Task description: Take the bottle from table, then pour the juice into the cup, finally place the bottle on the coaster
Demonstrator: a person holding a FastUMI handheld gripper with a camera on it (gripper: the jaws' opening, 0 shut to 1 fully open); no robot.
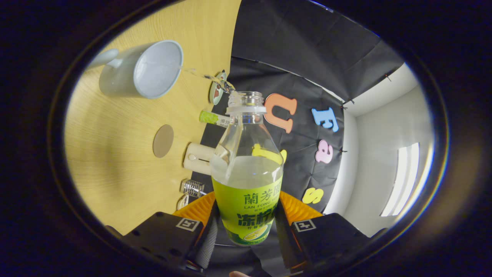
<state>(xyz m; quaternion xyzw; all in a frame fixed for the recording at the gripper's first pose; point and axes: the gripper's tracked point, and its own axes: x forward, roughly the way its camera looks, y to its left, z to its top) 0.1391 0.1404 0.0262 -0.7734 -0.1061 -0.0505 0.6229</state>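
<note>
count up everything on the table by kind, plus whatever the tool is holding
Bottle, clamped between the tool fingers, pouring: 1
Cup: 1
Round coaster: 1
Small items along the table's far edge: 5, kinds unclear
Total: 8

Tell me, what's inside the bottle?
The bottle, held between the gripper's fingers, is uncapped and partly filled with pale juice. A thin stream runs from its mouth toward the cup. The label covers the lower part, so the juice there is hidden.

One bottle (248, 169), one cup (142, 71), one coaster (163, 141)
</note>
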